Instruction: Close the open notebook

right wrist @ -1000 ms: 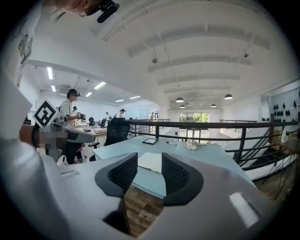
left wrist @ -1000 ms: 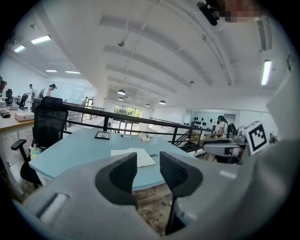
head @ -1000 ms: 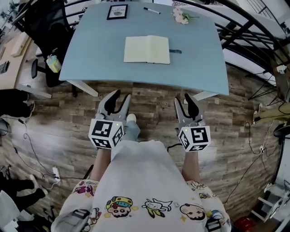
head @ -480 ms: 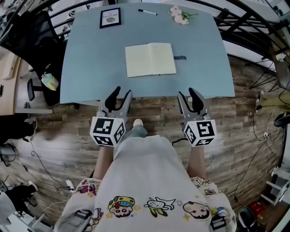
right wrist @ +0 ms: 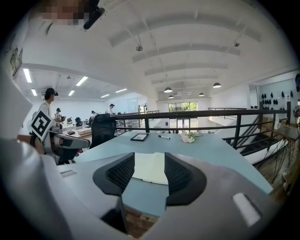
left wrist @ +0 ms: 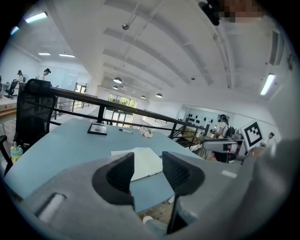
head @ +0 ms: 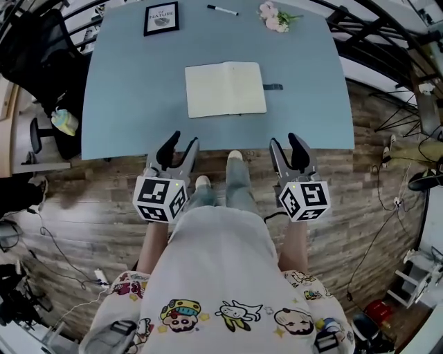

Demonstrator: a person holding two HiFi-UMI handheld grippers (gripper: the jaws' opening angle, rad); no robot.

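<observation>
Though open, notebook point(right wrist: 150, 168) partly behind right fingers point(right wrist: 181, 175)

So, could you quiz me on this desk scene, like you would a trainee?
1. True or false: the notebook lies open on the table.
2. Where on the table is the frame? A: far left corner. B: far right corner. C: touching the notebook.
3. What lies between the frame and the flowers?
Key: 1 true. 2 A. 3 the pen.
</observation>
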